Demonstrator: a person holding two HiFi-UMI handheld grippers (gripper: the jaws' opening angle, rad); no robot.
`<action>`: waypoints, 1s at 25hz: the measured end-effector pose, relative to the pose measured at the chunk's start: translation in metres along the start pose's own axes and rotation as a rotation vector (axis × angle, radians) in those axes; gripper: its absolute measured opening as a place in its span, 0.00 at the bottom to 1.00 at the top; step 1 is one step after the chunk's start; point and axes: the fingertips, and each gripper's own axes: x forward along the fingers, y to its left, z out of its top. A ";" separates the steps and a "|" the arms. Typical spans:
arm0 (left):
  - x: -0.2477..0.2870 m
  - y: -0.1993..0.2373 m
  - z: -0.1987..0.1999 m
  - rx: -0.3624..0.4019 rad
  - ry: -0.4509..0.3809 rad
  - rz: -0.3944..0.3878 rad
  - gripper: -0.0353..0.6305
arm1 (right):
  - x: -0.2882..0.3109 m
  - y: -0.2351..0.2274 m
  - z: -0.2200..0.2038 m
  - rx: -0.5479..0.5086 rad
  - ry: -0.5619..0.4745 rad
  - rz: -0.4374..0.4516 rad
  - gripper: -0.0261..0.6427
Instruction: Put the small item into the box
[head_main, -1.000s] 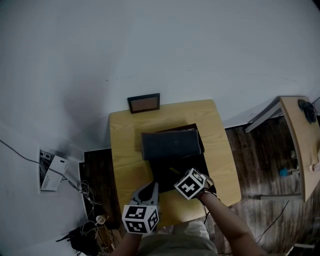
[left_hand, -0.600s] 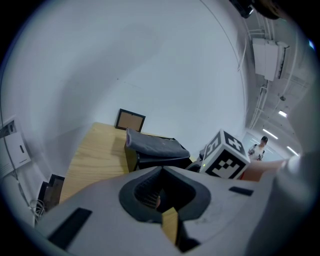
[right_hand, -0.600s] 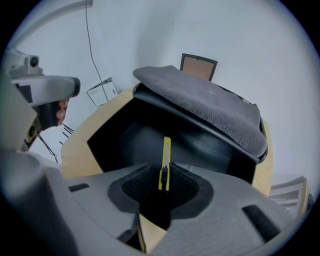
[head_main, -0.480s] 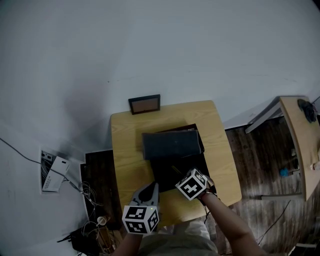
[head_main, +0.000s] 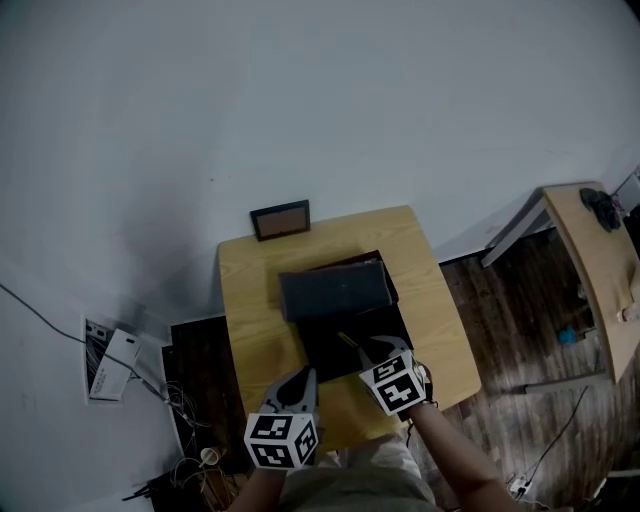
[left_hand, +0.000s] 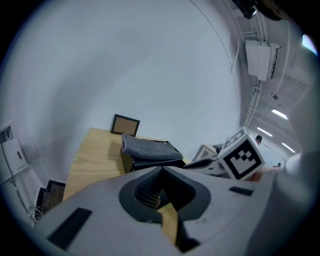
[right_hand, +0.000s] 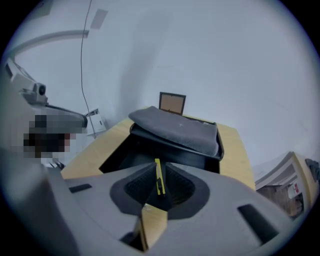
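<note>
A black box (head_main: 350, 335) lies open on the small wooden table (head_main: 250, 300), and its dark grey lid (head_main: 333, 291) rests over the far half. My right gripper (head_main: 372, 350) hovers at the box's near right corner, shut on a thin yellow small item (head_main: 346, 341) that sticks out over the box's opening. In the right gripper view the yellow item (right_hand: 158, 181) stands pinched between the jaws, with the box (right_hand: 145, 152) just ahead. My left gripper (head_main: 297, 383) is shut and holds nothing, over the table's near edge left of the box.
A small framed picture (head_main: 280, 220) stands at the table's far edge. A dark panel (head_main: 195, 365), a white device (head_main: 108, 362) and cables (head_main: 190, 455) lie on the floor to the left. Another wooden table (head_main: 600, 270) stands at the right.
The right gripper has tilted and eased slightly toward the near edge, still holding the yellow item at the box. The left gripper has stayed put.
</note>
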 end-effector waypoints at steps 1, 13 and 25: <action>-0.002 -0.001 0.001 0.007 -0.002 -0.006 0.06 | -0.007 0.000 0.003 0.031 -0.038 -0.014 0.11; -0.019 -0.035 0.006 0.080 -0.011 -0.107 0.06 | -0.101 0.005 0.016 0.254 -0.392 -0.131 0.04; -0.041 -0.065 0.006 0.137 -0.023 -0.200 0.06 | -0.166 0.033 0.007 0.331 -0.573 -0.169 0.04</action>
